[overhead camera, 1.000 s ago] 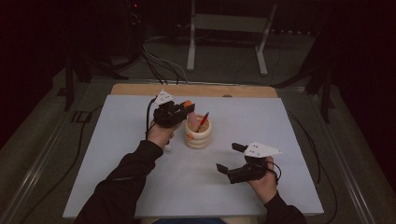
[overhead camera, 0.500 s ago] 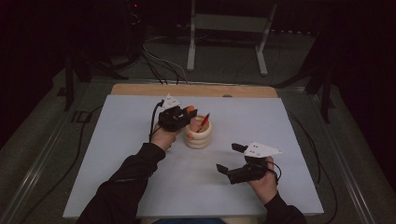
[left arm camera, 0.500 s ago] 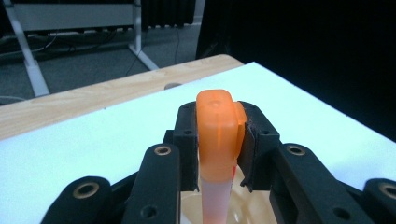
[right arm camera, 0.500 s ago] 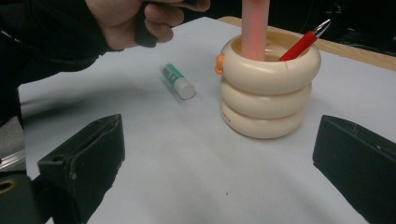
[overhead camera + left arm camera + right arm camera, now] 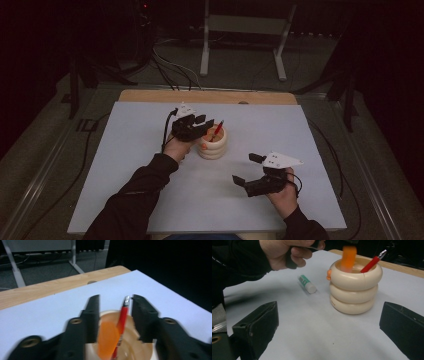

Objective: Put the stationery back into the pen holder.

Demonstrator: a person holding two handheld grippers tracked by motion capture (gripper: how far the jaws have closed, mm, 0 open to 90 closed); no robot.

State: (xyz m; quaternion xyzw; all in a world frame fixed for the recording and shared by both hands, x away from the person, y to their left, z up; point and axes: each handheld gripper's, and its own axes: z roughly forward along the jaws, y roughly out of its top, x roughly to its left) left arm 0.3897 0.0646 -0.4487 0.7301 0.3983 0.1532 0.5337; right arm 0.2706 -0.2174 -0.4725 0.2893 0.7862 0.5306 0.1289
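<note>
Cream-coloured, ring-stacked holder (image 5: 212, 145) stands near the middle of the counter (image 5: 125, 165). An orange marker (image 5: 108, 338) and a red pen (image 5: 121, 322) stand inside the holder, the pen leaning on its rim. Directly above the holder hangs the left gripper (image 5: 200, 127); its fingers (image 5: 91, 317) have just been opening and now stand released, with the marker and pen between them but untouched. A glue stick (image 5: 307, 284) lies on the counter beside the holder, under the left hand. Well apart from the holder, nearer the person, the right gripper (image 5: 245, 170) rests with fingers (image 5: 257, 327) spread wide, grasping nothing.
</note>
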